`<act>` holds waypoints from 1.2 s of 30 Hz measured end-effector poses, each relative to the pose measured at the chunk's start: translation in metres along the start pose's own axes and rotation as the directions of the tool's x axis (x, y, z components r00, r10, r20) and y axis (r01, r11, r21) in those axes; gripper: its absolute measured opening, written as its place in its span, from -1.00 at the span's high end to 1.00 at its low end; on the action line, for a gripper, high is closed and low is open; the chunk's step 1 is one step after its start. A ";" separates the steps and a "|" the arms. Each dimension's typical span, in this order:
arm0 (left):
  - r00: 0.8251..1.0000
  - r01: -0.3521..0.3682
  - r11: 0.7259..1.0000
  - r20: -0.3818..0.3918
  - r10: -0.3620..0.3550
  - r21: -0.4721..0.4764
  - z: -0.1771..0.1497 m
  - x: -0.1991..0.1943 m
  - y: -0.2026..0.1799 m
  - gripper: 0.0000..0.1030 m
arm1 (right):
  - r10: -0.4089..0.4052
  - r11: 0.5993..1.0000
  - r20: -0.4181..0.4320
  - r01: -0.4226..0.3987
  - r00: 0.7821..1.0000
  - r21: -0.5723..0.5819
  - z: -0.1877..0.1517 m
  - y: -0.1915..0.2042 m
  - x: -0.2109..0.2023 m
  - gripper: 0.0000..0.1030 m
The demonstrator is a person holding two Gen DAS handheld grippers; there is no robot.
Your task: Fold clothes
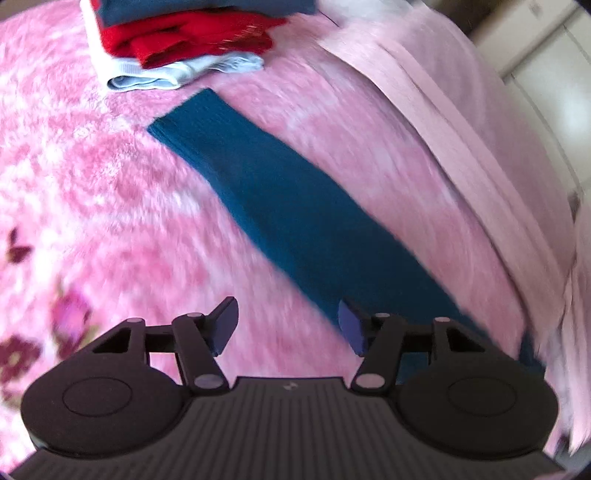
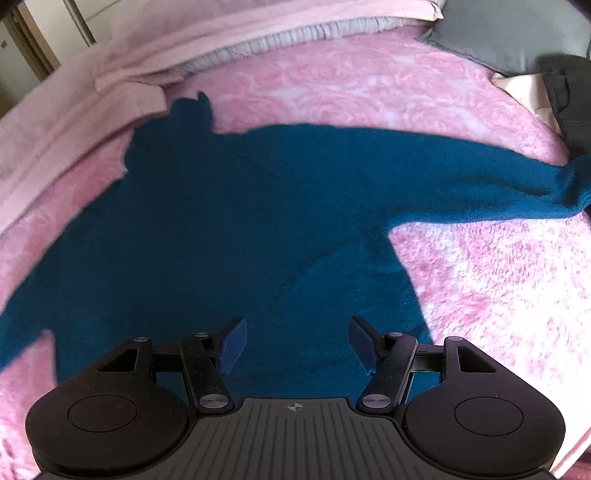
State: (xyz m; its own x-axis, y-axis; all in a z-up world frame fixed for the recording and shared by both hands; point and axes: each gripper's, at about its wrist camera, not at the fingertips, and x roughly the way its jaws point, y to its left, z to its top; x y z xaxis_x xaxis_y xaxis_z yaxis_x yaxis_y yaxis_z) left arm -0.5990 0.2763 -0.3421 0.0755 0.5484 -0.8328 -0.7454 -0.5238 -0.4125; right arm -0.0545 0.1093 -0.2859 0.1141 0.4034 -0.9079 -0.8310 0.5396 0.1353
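Observation:
A dark teal sweater point(image 2: 240, 221) lies spread flat on a fluffy pink blanket point(image 2: 480, 266). One sleeve stretches to the right point(image 2: 498, 173). The other sleeve point(image 1: 280, 206) shows in the left wrist view, lying straight and diagonal, its cuff toward the far left. My left gripper point(image 1: 288, 326) is open and empty, hovering over the near end of that sleeve. My right gripper point(image 2: 297, 341) is open and empty above the sweater's body near its lower right side.
A stack of folded clothes point(image 1: 184, 40), blue, red and white, sits at the far end of the blanket. A pale pink sheet point(image 1: 461, 122) runs along the bed's edge. Grey pillows point(image 2: 517, 33) and a dark garment point(image 2: 569, 99) lie at the far right.

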 end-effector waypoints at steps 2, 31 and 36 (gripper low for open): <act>0.999 0.015 0.998 0.029 -0.014 -0.059 0.011 0.015 0.011 -0.07 | -0.022 1.000 -0.004 0.022 1.000 0.009 0.001 -0.008 0.014 -0.25; 0.787 0.517 0.548 -0.114 -0.606 0.657 -0.167 -0.065 -0.248 0.75 | -0.099 0.992 0.051 0.094 0.994 0.089 0.043 -0.093 0.025 -0.25; 0.846 0.528 0.511 -0.367 -0.387 0.678 -0.263 -0.016 -0.264 0.51 | -0.067 0.992 0.071 0.059 0.995 0.110 0.057 -0.103 0.027 -0.25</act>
State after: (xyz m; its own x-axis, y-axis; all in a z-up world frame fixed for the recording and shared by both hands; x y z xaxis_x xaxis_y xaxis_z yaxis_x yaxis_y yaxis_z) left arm -0.2297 0.2343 -0.3168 0.5955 0.4271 -0.6804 -0.7902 0.4640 -0.4003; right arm 0.0655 0.1063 -0.3015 0.2080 0.4172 -0.8847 -0.7579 0.6405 0.1239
